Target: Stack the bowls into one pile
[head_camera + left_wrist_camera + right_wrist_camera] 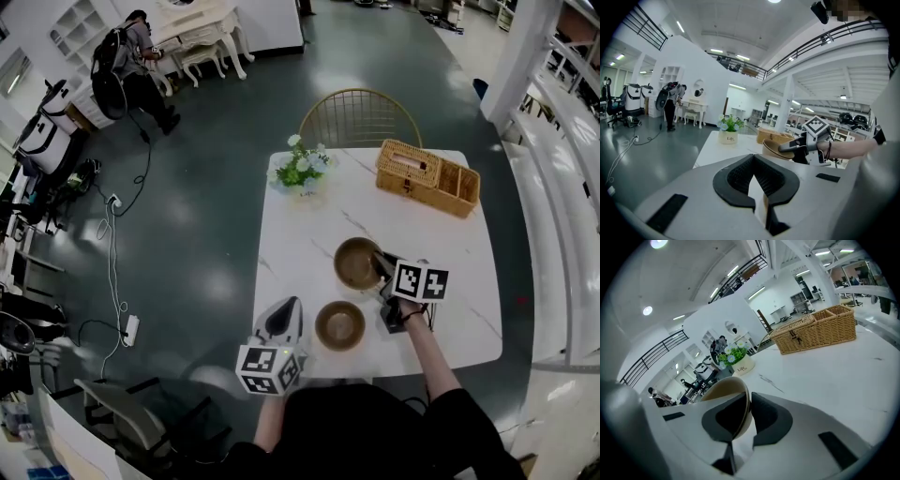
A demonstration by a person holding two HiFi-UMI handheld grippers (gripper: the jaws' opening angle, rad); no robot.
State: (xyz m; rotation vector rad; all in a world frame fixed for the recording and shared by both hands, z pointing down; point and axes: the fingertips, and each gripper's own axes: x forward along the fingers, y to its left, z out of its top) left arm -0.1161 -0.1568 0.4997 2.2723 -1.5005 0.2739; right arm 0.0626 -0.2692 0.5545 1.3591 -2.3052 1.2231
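Observation:
Two brown bowls are on show over a white marble table (300, 253). One bowl (339, 325) sits on the table near its front edge. The other bowl (356, 262) hangs tilted above the table, with my right gripper (380, 268) shut on its rim. In the right gripper view that rim (724, 394) stands pinched between the dark pads of the right gripper (747, 401). The left gripper view shows the held bowl (774, 149) ahead to the right. My left gripper (289, 305) hovers left of the resting bowl, shut and empty (753, 161).
A wicker basket (427, 176) stands at the table's far right and a small flower pot (302, 172) at its far left. A gold wire chair (360, 117) is tucked in behind the table. A person (131, 56) stands far off at the left.

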